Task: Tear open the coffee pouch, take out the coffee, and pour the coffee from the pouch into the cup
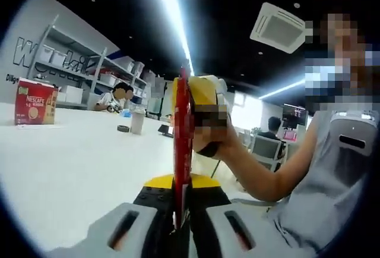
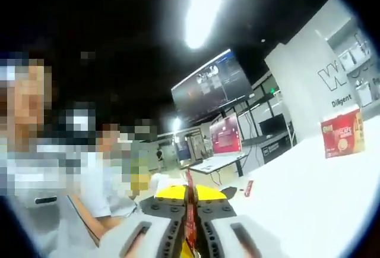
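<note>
A red coffee pouch [image 1: 182, 145] stands edge-on between my two grippers. In the left gripper view my left gripper [image 1: 181, 213] is shut on its near end. The yellow right gripper [image 1: 205, 94], held by a hand [image 1: 217, 136], meets the pouch's far end. In the right gripper view my right gripper [image 2: 190, 225] is shut on the thin red pouch [image 2: 190, 207], which runs straight up between the jaws. A pale cup [image 1: 138, 121] stands far back on the white table [image 1: 77, 163], well away from both grippers.
A red Nescafe box [image 1: 35, 100] [image 2: 342, 133] stands on the table's far side. A small black ring [image 1: 123, 128] lies beside the cup, and a small red piece [image 2: 249, 188] lies on the table. A person in a grey top [image 1: 332, 175] sits close.
</note>
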`<state>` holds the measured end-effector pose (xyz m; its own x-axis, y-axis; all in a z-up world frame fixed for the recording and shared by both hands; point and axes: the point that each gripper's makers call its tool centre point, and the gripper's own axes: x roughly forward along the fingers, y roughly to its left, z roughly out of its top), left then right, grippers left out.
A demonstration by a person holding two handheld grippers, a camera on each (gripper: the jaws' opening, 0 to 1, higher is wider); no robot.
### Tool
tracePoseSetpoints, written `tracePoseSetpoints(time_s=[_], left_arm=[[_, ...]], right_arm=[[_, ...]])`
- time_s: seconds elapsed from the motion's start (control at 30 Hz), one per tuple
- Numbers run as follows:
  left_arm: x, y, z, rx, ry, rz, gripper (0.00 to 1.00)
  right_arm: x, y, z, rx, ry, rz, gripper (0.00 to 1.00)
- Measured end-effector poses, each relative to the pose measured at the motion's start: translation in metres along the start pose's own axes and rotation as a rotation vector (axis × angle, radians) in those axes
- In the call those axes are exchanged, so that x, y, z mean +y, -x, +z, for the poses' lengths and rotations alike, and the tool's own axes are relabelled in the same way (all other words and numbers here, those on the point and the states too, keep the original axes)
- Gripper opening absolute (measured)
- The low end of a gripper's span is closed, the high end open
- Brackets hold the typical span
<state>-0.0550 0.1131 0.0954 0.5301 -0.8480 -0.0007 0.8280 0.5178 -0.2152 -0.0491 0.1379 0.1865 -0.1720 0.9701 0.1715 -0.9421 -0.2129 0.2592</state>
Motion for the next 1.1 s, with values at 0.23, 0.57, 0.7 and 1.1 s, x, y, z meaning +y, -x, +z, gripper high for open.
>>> tracePoseSetpoints(time_s=[0.23, 0.57, 0.7, 1.1], left_arm=[[0.004, 0.002, 0.005, -0.014, -0.004, -0.003, 0.11], [0.002, 0.004, 0.019, -0.054, 0.021, -0.024, 0.1], [-0.003, -0.001, 0.012, -0.034, 0.017, -0.038, 0.1], [-0.002, 0.015, 0.012, -0.039, -0.006, 0.017, 0.12]], right_arm=[[0.0, -0.004, 0.003, -0.035, -0.072, 0.024, 0.02], [0.003, 0.0, 0.006, -0.11, 0.044, 0.005, 0.15], [0.006, -0.002, 0.003, -0.09, 0.053, 0.009, 0.12], [0.01, -0.023, -0.004, -0.026, -0.023, 0.007, 0.03]])
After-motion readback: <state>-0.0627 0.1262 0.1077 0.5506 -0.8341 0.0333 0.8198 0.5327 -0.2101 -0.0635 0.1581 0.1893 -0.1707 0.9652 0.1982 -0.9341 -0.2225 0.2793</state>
